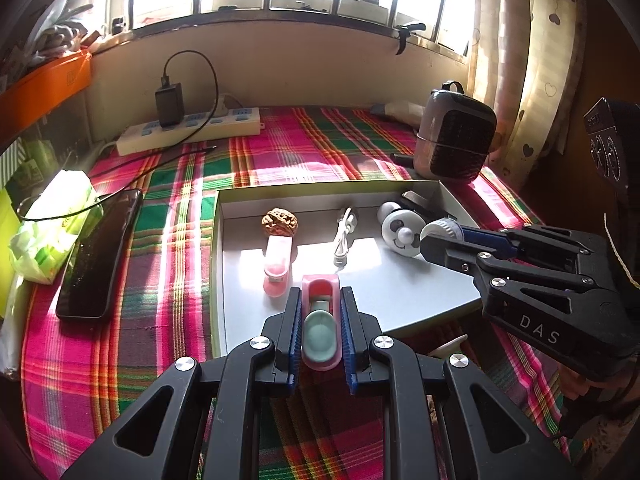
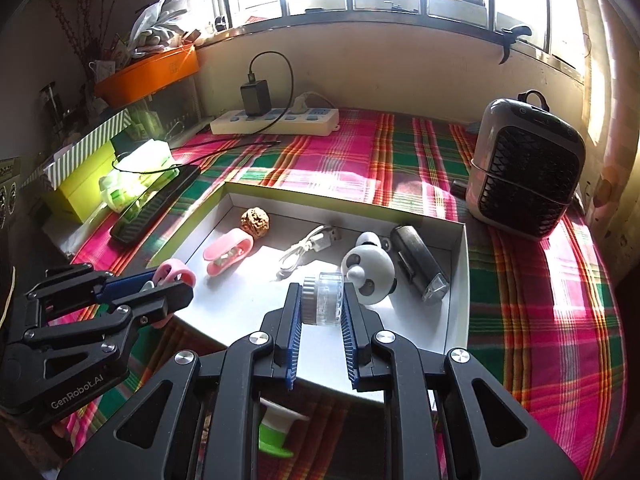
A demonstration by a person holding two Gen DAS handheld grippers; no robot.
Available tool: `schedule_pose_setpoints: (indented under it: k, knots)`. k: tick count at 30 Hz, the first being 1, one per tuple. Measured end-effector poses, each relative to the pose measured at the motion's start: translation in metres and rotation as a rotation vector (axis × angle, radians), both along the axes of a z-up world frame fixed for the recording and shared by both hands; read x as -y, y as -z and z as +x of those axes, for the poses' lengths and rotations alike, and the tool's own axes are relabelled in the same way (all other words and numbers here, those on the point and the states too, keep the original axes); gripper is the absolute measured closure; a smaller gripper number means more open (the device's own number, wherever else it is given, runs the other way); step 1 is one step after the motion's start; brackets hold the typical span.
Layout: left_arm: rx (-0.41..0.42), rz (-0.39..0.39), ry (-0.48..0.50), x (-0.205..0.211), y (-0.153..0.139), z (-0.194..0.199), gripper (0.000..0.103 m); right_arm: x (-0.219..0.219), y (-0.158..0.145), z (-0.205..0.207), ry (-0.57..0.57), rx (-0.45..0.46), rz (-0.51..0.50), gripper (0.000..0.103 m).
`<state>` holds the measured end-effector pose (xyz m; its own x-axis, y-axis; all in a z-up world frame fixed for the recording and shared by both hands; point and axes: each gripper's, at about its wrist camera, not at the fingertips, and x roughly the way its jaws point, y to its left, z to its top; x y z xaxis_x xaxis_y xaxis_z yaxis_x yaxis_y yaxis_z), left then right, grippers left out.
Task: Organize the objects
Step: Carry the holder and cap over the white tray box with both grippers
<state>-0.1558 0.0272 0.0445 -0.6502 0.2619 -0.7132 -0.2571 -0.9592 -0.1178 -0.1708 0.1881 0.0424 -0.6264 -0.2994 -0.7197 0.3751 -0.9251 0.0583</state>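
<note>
The left gripper (image 1: 320,320) is clenched on a pink clip (image 1: 320,332) with a green insert, which stands upright between its pads, over the near edge of the tray (image 1: 224,280). The right gripper (image 2: 320,308) grasps a clear tape roll (image 2: 326,298) by its flat faces, the roll jutting just past its fingertips above the tray floor. Ahead of the left jaws lie a second pink clip (image 1: 277,264), a walnut (image 1: 280,222) beyond it, and a white cable (image 1: 344,240) to their right; ahead and right of the right jaws sit a panda toy (image 2: 370,272) and a dark cylinder (image 2: 418,268). The step in hand looks like placing both items in the tray. To do it well, each piece should probably be carried over a bare patch of floor, lowered until it rests, and only then released; the bare area just in front of both jaws seems the safest spot. The tape could roll if dropped on its rim, so laying it flat looks wiser. Both grippers point forward and slant downward toward the tray, converging from either side, so they should keep apart.
</note>
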Motion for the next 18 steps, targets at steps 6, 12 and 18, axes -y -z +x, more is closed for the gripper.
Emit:
schedule_pose_setpoints:
  k: [6, 12, 18]
  knots:
    - [0.009, -0.008, -0.004, -0.002, 0.003, -0.013, 0.087, 0.007, 0.007, -0.024, -0.031, 0.037, 0.029, 0.083]
    - [0.022, -0.011, -0.005, -0.006, 0.008, -0.024, 0.087, 0.015, 0.014, -0.040, -0.050, 0.048, 0.061, 0.083]
    - [0.043, -0.031, -0.002, -0.009, 0.017, -0.034, 0.087, 0.024, 0.021, -0.050, -0.080, 0.064, 0.082, 0.083]
